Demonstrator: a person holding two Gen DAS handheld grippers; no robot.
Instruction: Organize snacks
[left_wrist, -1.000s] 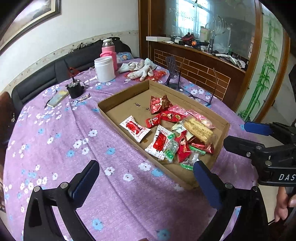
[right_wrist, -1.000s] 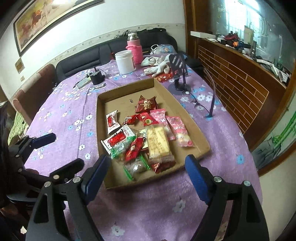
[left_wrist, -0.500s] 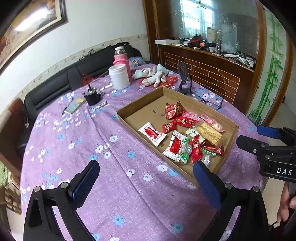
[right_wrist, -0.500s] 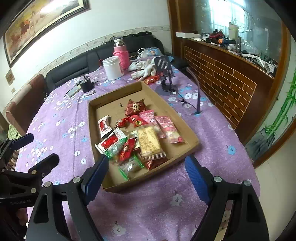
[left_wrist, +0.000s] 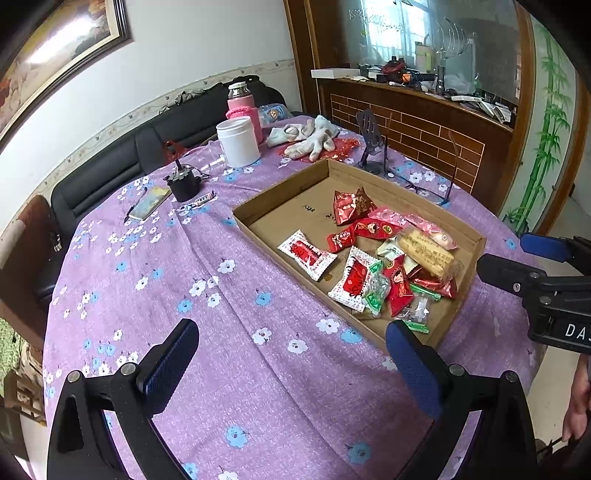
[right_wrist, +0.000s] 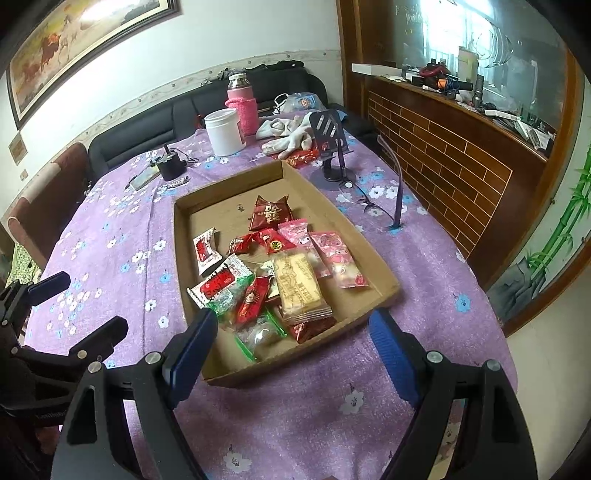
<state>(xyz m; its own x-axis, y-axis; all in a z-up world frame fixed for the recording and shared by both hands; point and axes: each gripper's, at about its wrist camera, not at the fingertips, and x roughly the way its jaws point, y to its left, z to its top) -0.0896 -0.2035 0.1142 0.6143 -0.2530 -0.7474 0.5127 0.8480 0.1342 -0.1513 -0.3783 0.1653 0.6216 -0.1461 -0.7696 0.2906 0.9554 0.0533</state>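
Observation:
A shallow cardboard tray (left_wrist: 284, 195) (right_wrist: 221, 214) lies on the purple flowered tablecloth (left_wrist: 166, 277). Its near half holds several wrapped snacks: a red pouch (left_wrist: 351, 205) (right_wrist: 269, 214), a long biscuit pack (left_wrist: 428, 251) (right_wrist: 299, 284), a white-and-red packet (left_wrist: 306, 254) (right_wrist: 205, 249) and pink packets (right_wrist: 332, 258). My left gripper (left_wrist: 291, 354) hovers open over the cloth, left of the tray's near corner. My right gripper (right_wrist: 291, 343) hangs open above the tray's near edge. Each gripper shows in the other's view: the right gripper (left_wrist: 535, 266), the left gripper (right_wrist: 66, 314). Neither holds anything.
Beyond the tray stand a white jar (left_wrist: 238, 142), a pink bottle (left_wrist: 242, 107), pale gloves (left_wrist: 310, 136) and a dark phone stand (right_wrist: 328, 147). Glasses (right_wrist: 384, 206) lie right of the tray. A small black holder (left_wrist: 183, 182) and a notebook (left_wrist: 149, 203) sit at the far left.
Both grippers have drawn back and up from the tray, so more of the table shows. Both stay open and the snacks have not moved.

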